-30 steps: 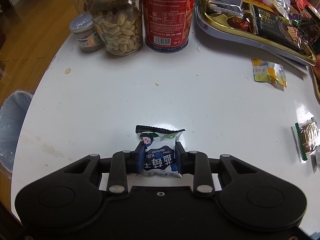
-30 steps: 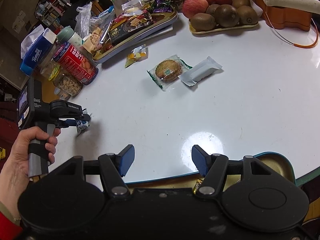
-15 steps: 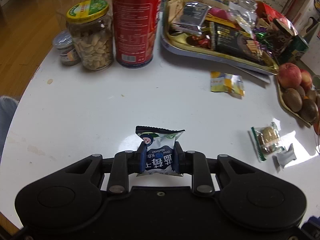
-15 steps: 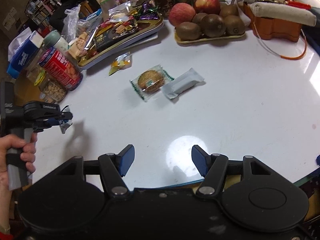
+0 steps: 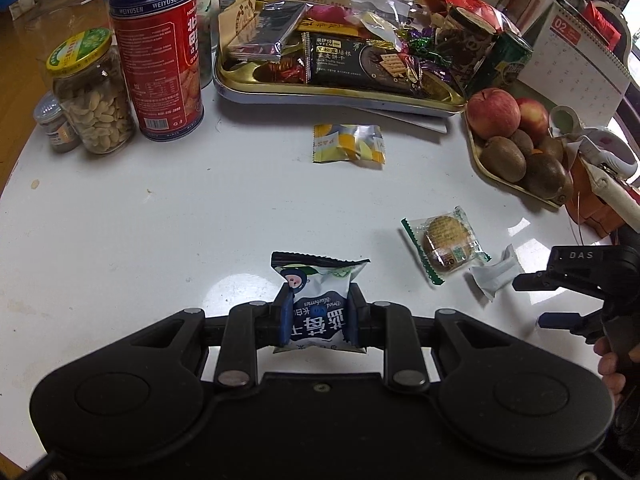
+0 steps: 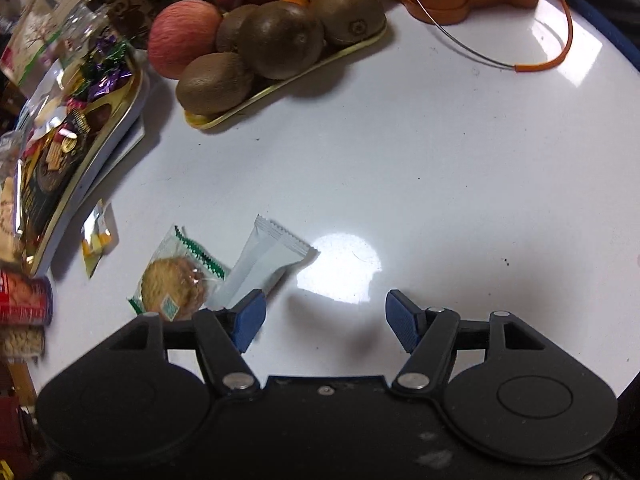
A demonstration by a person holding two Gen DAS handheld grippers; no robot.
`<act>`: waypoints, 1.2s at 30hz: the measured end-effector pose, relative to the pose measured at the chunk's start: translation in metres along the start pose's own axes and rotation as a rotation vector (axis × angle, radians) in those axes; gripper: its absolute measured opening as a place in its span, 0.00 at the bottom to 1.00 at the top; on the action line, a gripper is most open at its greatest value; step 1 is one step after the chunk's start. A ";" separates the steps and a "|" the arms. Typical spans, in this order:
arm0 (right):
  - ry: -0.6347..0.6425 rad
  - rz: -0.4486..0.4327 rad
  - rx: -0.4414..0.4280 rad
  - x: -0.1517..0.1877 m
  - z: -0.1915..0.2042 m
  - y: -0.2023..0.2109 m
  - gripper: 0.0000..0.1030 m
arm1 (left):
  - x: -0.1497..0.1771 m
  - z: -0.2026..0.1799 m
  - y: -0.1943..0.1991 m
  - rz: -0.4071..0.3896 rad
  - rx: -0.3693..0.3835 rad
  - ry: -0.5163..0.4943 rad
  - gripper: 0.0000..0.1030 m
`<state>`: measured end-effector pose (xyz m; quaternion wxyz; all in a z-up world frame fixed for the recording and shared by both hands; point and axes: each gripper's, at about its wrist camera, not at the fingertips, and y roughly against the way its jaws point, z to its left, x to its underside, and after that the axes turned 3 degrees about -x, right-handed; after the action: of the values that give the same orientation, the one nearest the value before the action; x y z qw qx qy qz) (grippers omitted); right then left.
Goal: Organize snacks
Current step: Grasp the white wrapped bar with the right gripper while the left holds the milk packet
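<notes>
Two tongs over glossy white table (image 5: 140, 216), left tongs (image 5: 318, 314) clamped on blueberry packet (image 5: 318, 300), right tongs (image 6: 324, 322) apart, empty, tray (image 5: 240, 92) snacks heaped, half hidden, room behind cluttered.

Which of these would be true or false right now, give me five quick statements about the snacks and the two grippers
1. The left gripper holds a blueberry snack packet. True.
2. The right gripper grips the white wrapper. False: its fingers are apart with nothing between them.
3. The cookie packet lies beside the white wrapper. True.
4. The yellow packet is inside the gold tray. False: it lies on the table in front of it.
5. The peanut jar is lying on its side. False: it stands upright.
</notes>
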<state>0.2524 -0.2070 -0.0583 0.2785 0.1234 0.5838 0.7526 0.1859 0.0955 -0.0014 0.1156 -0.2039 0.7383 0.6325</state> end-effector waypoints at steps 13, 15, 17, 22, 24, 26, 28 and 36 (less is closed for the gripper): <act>0.010 -0.031 -0.082 -0.010 0.039 -0.009 0.68 | -0.006 0.010 0.006 -0.016 0.014 0.042 0.33; 0.000 -0.031 -0.072 -0.009 0.040 -0.013 0.67 | -0.007 0.011 0.006 -0.015 0.018 0.044 0.33; 0.023 -0.051 -0.058 -0.006 0.044 -0.016 0.66 | -0.007 0.013 0.007 -0.016 0.017 0.051 0.33; 0.021 -0.090 -0.031 -0.006 0.051 -0.019 0.59 | -0.009 0.015 0.007 -0.017 0.023 0.060 0.33; 0.051 -0.101 0.000 -0.004 0.054 -0.018 0.51 | -0.009 0.014 0.008 -0.022 0.020 0.061 0.33; 0.089 -0.097 0.019 -0.004 0.059 -0.019 0.48 | -0.009 0.015 0.008 -0.023 0.019 0.063 0.33; 0.117 -0.095 0.041 -0.003 0.062 -0.020 0.47 | -0.010 0.016 0.008 -0.021 0.023 0.069 0.33; 0.317 -0.126 0.166 0.012 0.079 -0.025 0.26 | -0.012 0.019 0.013 -0.030 0.033 0.076 0.33</act>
<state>0.2896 -0.1324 -0.0613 0.2184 -0.0108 0.6869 0.6930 0.1894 0.1171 0.0120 0.1005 -0.2369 0.7494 0.6101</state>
